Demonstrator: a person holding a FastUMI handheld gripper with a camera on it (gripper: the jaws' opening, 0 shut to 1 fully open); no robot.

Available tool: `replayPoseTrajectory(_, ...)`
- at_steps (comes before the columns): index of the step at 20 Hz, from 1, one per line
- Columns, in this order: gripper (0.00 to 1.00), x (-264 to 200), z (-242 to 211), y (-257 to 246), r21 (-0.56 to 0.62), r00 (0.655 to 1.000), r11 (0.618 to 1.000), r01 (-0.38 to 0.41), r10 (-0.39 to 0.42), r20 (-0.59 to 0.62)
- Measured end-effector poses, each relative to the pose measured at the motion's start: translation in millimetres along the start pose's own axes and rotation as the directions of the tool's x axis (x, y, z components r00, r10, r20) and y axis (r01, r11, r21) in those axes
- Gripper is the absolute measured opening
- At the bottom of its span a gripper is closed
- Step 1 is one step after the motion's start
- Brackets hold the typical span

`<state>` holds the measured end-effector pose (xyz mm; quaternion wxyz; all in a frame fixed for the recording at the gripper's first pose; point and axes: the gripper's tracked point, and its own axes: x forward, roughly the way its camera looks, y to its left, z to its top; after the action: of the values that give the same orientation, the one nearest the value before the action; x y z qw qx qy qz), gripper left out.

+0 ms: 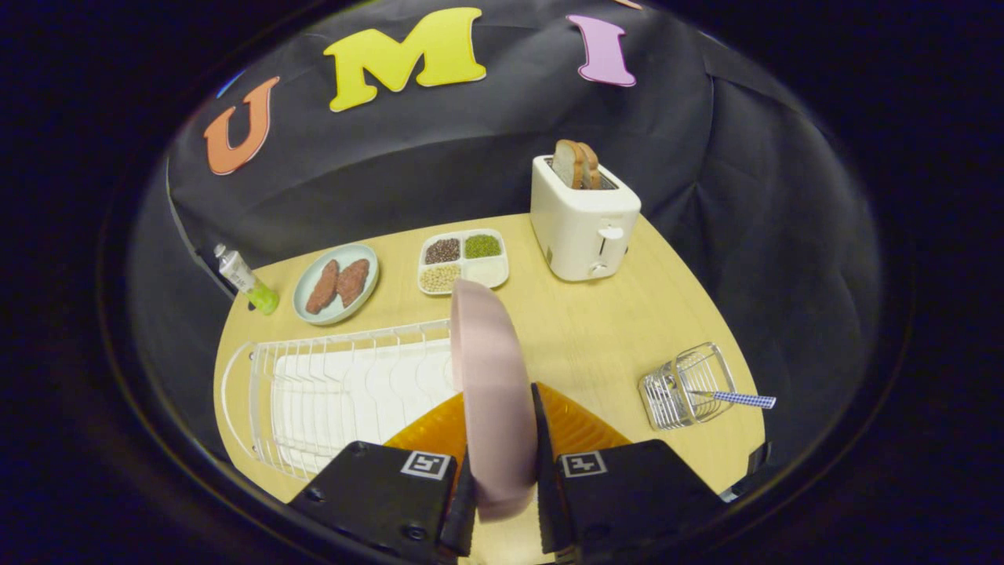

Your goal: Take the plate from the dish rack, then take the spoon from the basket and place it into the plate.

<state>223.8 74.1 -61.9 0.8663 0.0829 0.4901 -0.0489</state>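
We clamp our gripper [502, 471] on the round pink plate [490, 392], held upright on edge, its face toward the white wire dish rack [329, 392]; the blue-checked spoon [737, 399] handle juts sideways from the wire basket [686, 384].

Plate [494, 392] between the fingers pale pink, plain; rack [329, 392] white wire over a white tray; table [596, 329] light wood grain. Basket [686, 386] silvery wire, spoon [733, 399] handle blue-and-white checked; toaster [584, 224] cream-white with tan bread [576, 163]. Round dish [336, 284] pale blue-green with two reddish-brown pieces; divided tray [463, 261] white, holding dark brown, green, beige and white fillings; tube [245, 278] white with a green cap.
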Motion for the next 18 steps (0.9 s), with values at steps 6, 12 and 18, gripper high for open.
replayPoseTrajectory(6,0.37,-25,25,-2,-0.067,0.99,0.991,0.119,-0.113,0.083)
replayPoseTrajectory(12,0.32,-65,3,8,-0.029,0.992,0.998,-0.062,0.065,0.113)
replayPoseTrajectory(18,0.32,-90,-70,-16,0.016,0.949,0.954,-0.299,0.295,0.11)
